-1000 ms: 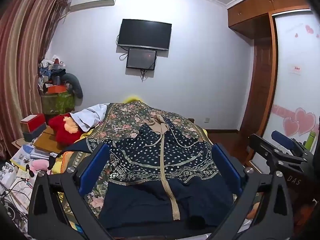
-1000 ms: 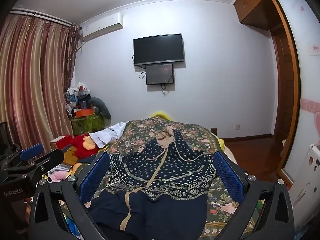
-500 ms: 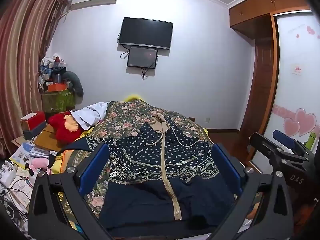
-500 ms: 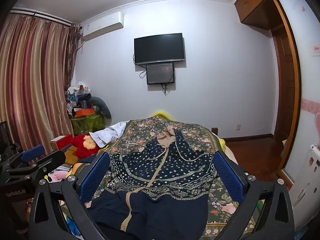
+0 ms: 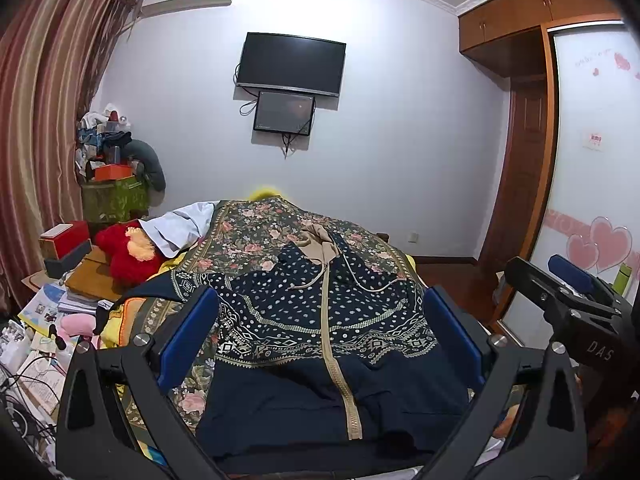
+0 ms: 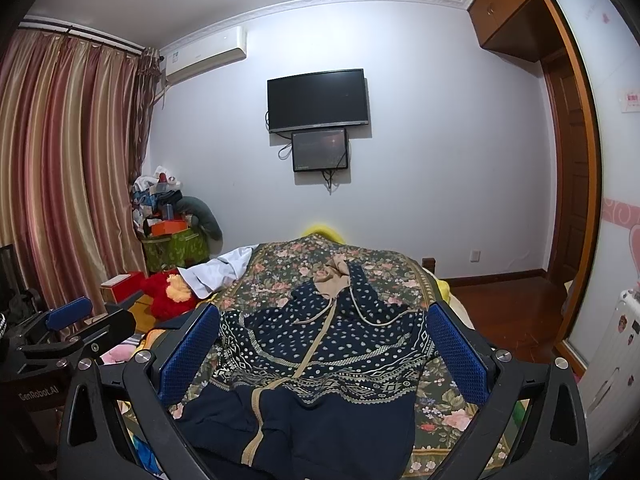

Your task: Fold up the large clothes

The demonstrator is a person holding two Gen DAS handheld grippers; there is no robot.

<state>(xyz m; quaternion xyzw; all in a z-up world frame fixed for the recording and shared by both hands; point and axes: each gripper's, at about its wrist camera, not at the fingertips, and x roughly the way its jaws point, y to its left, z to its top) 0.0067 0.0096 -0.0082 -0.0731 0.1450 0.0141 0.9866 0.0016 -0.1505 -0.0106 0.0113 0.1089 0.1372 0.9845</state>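
Little had moved since the earlier frames: both wrist views had shifted only slightly, and the garment lay as it had a second before, so folding had evidently not yet begun. At the bottom of the left wrist view the left gripper (image 5: 320,344) stood with its blue-padded jaws spread wide, nothing between them; the right gripper (image 6: 322,350) was likewise wide open and empty in its own view. Each tool also showed at the edge of the other's frame, the right at lower right of the left view and the left at lower left of the right view. Framed between both pairs of jaws, in the lower centre, lay the navy hooded jacket (image 5: 320,332), zipped, hem nearest the cameras, its plain lower panel rumpled. Above that ran a patterned band, then a dotted chest with a beige zipper tape (image 5: 334,344) up the middle and loose drawcords (image 5: 360,284). Its beige-lined hood (image 5: 318,242) pointed away toward the far wall. The jacket rested on a floral bedspread (image 5: 248,232). At middle left sat a red plush toy (image 5: 128,250) and a white cloth (image 5: 182,226); beyond, upper centre, hung a wall television (image 5: 291,64). Judged from this layout, the next step was probably a grasp at the near hem or sleeves.
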